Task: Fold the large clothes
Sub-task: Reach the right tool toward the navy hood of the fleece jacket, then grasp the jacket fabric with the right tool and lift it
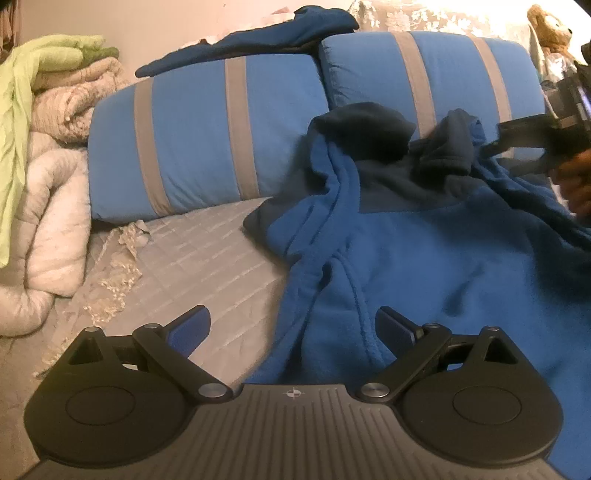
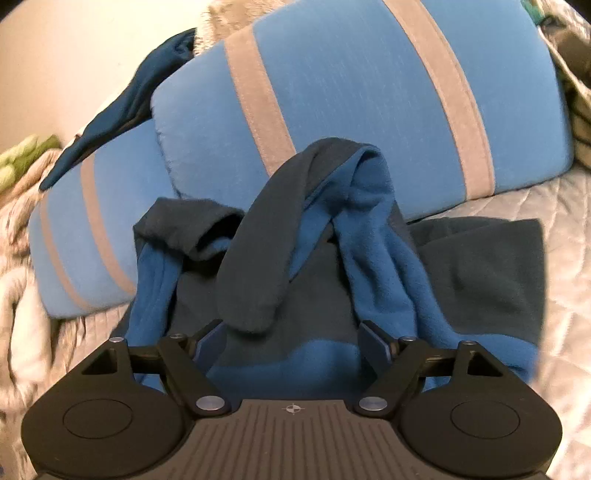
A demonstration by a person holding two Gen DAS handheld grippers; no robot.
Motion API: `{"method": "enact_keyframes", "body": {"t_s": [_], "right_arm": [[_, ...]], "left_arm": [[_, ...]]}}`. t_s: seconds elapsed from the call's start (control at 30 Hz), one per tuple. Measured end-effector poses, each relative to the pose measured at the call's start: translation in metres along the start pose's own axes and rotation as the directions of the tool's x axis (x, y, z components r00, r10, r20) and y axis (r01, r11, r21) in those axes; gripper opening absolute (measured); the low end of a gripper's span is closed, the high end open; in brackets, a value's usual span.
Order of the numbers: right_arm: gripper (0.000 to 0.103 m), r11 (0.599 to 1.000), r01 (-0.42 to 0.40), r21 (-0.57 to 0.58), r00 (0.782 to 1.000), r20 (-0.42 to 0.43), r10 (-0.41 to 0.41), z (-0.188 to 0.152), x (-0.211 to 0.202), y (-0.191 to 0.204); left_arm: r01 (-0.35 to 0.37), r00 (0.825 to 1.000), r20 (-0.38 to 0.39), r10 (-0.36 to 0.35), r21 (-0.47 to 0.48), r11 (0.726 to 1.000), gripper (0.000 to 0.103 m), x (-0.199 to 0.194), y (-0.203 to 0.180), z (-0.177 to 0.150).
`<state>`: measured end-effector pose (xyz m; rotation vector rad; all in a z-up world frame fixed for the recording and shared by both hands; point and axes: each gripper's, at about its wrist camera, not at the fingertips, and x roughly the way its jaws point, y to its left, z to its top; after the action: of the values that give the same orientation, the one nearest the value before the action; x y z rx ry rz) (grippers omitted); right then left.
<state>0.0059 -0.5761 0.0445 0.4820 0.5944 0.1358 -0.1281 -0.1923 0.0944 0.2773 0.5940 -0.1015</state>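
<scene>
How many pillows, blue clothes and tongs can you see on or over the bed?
Striped pillows: 2, left pillow and right pillow
Blue garments: 2, fleece jacket and dark blue garment
Tongs: 2, left tongs and right tongs
Total: 6

Left gripper (image 1: 293, 329), right gripper (image 2: 291, 341): black linkages, blue-padded jaws, silver pivots, ribbed grey base.

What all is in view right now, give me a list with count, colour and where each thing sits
fleece garment: one, blue with navy panels, crumpled on the bed
pillows: two, blue with grey stripes, behind the garment
dark cloth: one, navy, on top of the pillows
bedcover: one, grey quilted, under everything
bedding pile: beige, white and green, far left
stuffed toy: one, brown, top right
left gripper: open, above garment edge
right gripper: open, above navy panel
</scene>
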Motion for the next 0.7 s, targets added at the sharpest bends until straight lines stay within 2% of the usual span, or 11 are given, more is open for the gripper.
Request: {"method": "enact_keyframes", "body": {"t_s": [0.2, 0.23, 0.27, 0.3, 0.33, 0.37, 0.53, 0.7], "right_arm": [[0.081, 0.999, 0.019, -0.028, 1.000, 0.013, -0.018, 0.005, 0.037, 0.015], [0.078, 0.999, 0.026, -0.029, 1.000, 0.014, -0.026, 0.005, 0.043, 0.017], [0.067, 0.999, 0.029, -0.026, 1.000, 0.010, -0.029, 0.006, 0.049, 0.018], [0.043, 0.999, 0.026, -0.022, 1.000, 0.000, -0.026, 0.007, 0.053, 0.019], [0.032, 1.000, 0.025, -0.012, 0.999, -0.023, -0.025, 0.009, 0.059, 0.020], [0.026, 0.999, 0.039, -0.007, 0.998, -0.041, -0.039, 0.010, 0.063, 0.022], [0.020, 0.990, 0.091, -0.105, 0.995, -0.040, -0.096, 0.017, 0.059, 0.042], [0.018, 0.958, 0.118, -0.261, 0.991, -0.032, -0.131, 0.030, 0.039, 0.061]], "left_arm": [[0.017, 1.000, -0.009, -0.017, -0.035, 0.999, 0.098, 0.002, 0.002, 0.000], [0.012, 1.000, -0.007, -0.012, -0.030, 0.999, 0.098, 0.001, 0.002, 0.000], [0.005, 1.000, -0.004, -0.005, -0.023, 1.000, 0.098, 0.001, 0.001, -0.001], [-0.001, 1.000, -0.002, 0.001, -0.016, 1.000, 0.098, 0.000, -0.001, -0.001], [0.000, 1.000, -0.001, 0.000, -0.015, 1.000, 0.097, 0.000, -0.001, -0.001], [0.003, 1.000, -0.002, -0.003, -0.019, 1.000, 0.097, 0.000, 0.000, -0.001], [0.029, 0.999, -0.022, -0.031, -0.094, 0.995, 0.095, 0.003, 0.014, -0.003], [0.045, 0.999, -0.020, -0.047, -0.093, 0.995, 0.094, 0.001, 0.017, -0.004]]}}
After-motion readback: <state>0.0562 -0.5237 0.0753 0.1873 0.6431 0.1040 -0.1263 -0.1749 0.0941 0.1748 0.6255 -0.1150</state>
